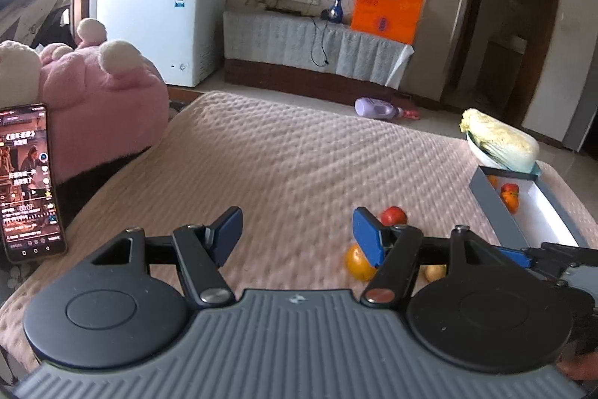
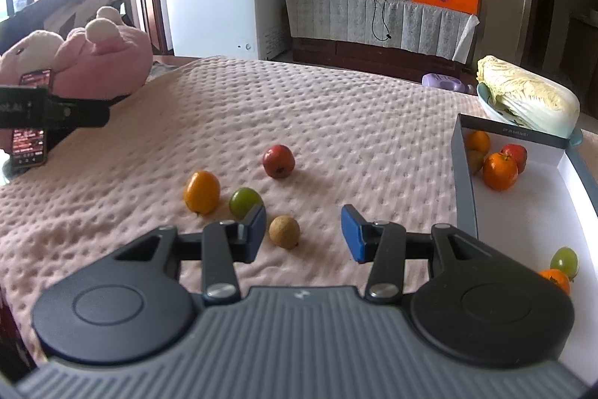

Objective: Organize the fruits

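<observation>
Grey-walled and white inside, the box (image 2: 465,174) on the pink quilted cover (image 2: 336,107) holds oranges, a red fruit and a green one; behind it a bowl (image 2: 486,101) carries a napa cabbage (image 2: 530,100). Loose on the cover lie a red apple (image 2: 278,160), a yellow-orange fruit (image 2: 202,192), a green fruit (image 2: 243,201) and a brown kiwi (image 2: 284,231). The right gripper (image 2: 303,232) stands parted and empty just behind the kiwi; the left gripper (image 1: 297,236) gapes wider, empty too. No label is legible.
</observation>
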`<state>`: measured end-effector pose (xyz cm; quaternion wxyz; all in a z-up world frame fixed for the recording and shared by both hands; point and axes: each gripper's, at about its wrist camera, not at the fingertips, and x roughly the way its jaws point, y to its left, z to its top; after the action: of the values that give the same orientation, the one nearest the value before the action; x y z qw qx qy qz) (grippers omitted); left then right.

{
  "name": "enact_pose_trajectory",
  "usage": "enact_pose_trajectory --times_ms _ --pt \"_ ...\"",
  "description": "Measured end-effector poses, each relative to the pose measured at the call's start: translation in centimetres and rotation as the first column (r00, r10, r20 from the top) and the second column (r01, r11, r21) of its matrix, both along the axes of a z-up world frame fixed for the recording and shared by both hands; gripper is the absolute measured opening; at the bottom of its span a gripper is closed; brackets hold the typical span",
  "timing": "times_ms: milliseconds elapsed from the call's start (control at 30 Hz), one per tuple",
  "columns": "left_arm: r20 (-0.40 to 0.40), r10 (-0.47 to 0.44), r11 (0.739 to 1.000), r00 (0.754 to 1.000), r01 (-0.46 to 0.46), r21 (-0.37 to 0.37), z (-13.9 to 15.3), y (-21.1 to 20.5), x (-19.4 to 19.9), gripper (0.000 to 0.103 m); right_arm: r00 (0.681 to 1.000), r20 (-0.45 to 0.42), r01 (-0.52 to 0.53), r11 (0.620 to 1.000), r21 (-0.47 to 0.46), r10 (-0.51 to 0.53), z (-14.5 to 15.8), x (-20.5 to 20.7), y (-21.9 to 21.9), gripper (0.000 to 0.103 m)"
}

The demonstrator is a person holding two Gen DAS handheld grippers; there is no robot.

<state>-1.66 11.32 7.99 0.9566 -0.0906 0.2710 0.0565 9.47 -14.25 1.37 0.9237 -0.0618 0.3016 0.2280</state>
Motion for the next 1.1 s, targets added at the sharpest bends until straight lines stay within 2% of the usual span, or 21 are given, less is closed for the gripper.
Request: enact_pose_trajectory --times_ms 133,333,1100 --pt "-0.012 -0.004 0.999 1.000 0.004 -0.036 0.0 0.0 0.2 0.070 1.000 -0.004 -0.003 1.000 0.009 0.003 0.0 0.1 0.3 0.047" --pt "-0.010 -0.018 1.000 1.000 0.018 -0.005 0.1 -0.5 0.1 0.070 1.000 -0.009 -0.015 1.000 -0.002 0.015 -0.2 0.1 1.0 0.047" --pt "-0.003 -0.041 0.999 0.999 0.041 -0.026 0.2 -0.5 0.1 0.070 0.999 -0.013 -0.036 0.999 -0.016 0.036 -0.3 0.2 1.9 0.047"
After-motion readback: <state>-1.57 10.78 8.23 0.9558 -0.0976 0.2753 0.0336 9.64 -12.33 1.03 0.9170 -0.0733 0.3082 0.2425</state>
